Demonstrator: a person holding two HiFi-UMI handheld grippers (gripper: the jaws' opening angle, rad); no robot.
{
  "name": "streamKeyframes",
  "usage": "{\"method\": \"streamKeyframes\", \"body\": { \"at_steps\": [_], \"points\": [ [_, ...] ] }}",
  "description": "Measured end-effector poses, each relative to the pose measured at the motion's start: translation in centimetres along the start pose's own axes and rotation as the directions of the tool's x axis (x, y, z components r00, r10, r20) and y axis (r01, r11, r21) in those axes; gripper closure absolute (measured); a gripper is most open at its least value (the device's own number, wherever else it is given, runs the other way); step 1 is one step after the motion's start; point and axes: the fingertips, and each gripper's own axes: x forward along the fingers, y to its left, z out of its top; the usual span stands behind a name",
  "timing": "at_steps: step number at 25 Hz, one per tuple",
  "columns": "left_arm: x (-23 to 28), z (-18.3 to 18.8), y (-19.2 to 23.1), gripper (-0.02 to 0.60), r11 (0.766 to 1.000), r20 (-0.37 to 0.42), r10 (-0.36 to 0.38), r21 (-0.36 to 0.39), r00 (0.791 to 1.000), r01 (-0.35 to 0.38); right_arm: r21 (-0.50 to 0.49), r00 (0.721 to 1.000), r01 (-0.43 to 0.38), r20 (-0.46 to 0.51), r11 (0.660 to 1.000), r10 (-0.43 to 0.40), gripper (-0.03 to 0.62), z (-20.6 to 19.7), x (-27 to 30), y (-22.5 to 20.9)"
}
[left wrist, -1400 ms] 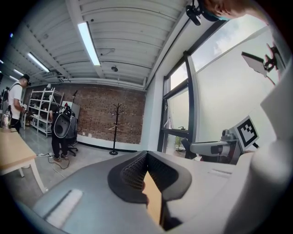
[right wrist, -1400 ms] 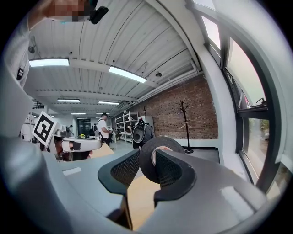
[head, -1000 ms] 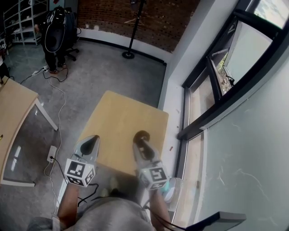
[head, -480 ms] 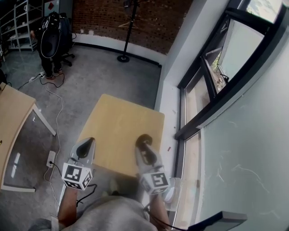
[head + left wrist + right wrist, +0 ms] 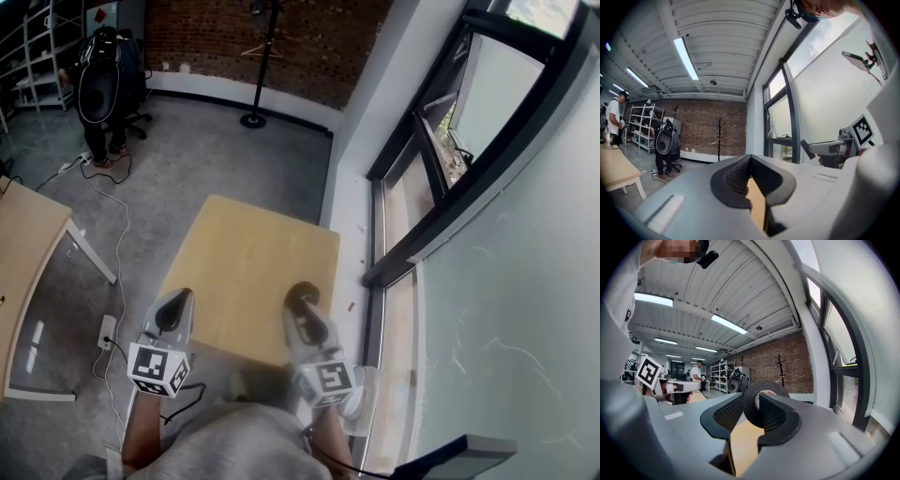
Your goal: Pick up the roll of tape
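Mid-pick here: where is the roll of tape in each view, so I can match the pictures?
Head view: the roll of tape is at lower centre, between the jaws of the right gripper.
Left gripper view: the roll cannot be made out.
Right gripper view: the roll is at centre, clamped between the jaws.
Shared landmark: the coat stand.

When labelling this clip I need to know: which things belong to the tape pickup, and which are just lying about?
Job: roll of tape; right claw shut on it; wooden table beneath.
Lying about: left claw, idle and empty; coat stand; second table; floor cables; person at the back.
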Motion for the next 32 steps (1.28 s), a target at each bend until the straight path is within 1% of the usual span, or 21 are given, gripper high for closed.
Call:
{"method": "streamKeyframes", "body": {
  "at_steps": [4,13,19,25,32],
  "points": [
    [0.0,0.0,0.1,0.581,1.0,-0.006,0.01,0.001,1.0,-0.01,0.005,1.0,-0.004,-0.003,1.0,0.004,0.473,-0.1,0.0,-0.2],
    [0.2,-0.3,-0.7,0.581,1.0,-0.014,0.002,0.004,1.0,-0.002,0.0,1.0,-0.012,-0.007,1.0,0.012,0.474,-0.4,0.0,-0.3],
    [0.4,-0.3,-0.9,0.581,1.0,-0.016,0.011,0.001,1.0,-0.011,0.016,1.0,-0.02,0.004,1.0,0.02,0.474,-0.3,-0.1,-0.9],
    [0.5,-0.3,-1.1,0.581,1.0,-0.02,0.012,0.01,1.0,-0.012,-0.004,1.0,-0.018,0.003,1.0,0.018,0.474,-0.1,-0.1,-1.3],
    [0.7,-0.4,-1.5,0.581,1.0,-0.022,0.012,0.012,1.0,-0.012,0.005,1.0,-0.017,0.005,1.0,0.017,0.474,-0.2,-0.1,-1.5]
  ]
}}
